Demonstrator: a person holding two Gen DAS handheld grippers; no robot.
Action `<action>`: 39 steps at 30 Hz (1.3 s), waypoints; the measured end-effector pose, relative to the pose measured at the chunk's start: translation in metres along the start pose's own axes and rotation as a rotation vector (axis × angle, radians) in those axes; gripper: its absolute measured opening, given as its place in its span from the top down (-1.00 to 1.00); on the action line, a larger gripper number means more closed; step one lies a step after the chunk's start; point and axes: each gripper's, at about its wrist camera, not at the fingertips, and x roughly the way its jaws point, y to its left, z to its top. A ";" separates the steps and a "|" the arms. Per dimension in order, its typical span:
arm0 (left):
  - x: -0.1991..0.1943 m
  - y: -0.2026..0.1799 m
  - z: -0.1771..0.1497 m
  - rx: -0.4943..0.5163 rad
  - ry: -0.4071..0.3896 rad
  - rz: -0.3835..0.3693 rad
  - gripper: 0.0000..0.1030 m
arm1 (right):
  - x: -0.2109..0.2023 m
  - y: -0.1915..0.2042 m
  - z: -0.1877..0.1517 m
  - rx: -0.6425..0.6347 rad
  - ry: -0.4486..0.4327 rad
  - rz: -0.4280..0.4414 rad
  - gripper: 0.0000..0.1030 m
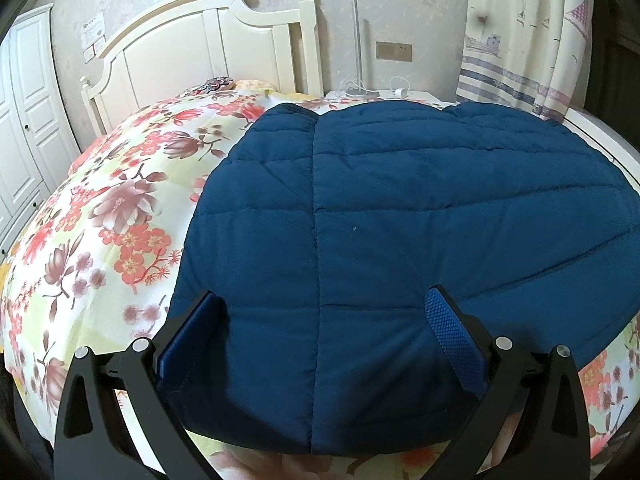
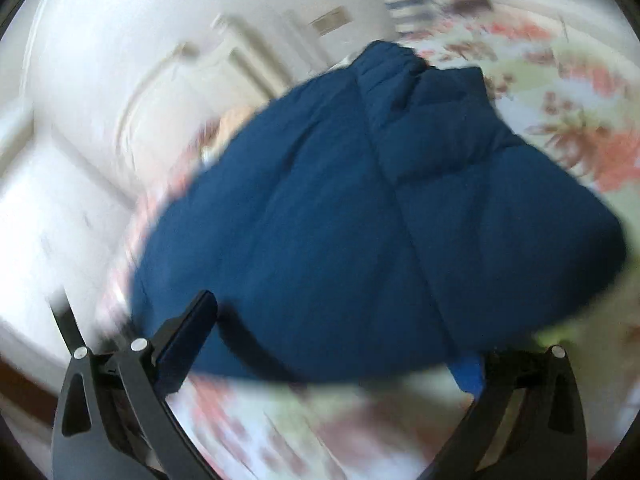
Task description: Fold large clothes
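A large dark blue quilted jacket (image 1: 400, 220) lies spread flat on a bed with a floral cover (image 1: 112, 216). My left gripper (image 1: 324, 328) is open, its fingers spread wide over the jacket's near edge, holding nothing. In the right wrist view, which is motion-blurred, the same jacket (image 2: 360, 220) lies ahead with its collar end (image 2: 392, 56) at the far side. My right gripper (image 2: 332, 340) is open above the jacket's near edge; the cloth covers the tip of its right finger (image 2: 468, 372).
A white headboard (image 1: 200, 40) stands at the back left, a white wardrobe (image 1: 24, 120) at the far left. A white nightstand (image 1: 380, 94) with a lamp and a patterned curtain (image 1: 520, 32) are at the back right.
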 end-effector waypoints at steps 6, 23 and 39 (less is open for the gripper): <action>0.004 0.001 0.002 -0.001 0.010 -0.008 -0.91 | 0.036 0.025 0.006 -0.108 0.089 -0.022 -0.96; -0.059 -0.018 0.046 0.013 -0.124 -0.075 -0.88 | -0.011 -0.017 0.006 0.052 -0.173 0.106 0.30; 0.098 -0.167 0.149 0.116 0.158 -0.072 -0.89 | -0.076 -0.016 0.000 -0.154 -0.248 0.012 0.28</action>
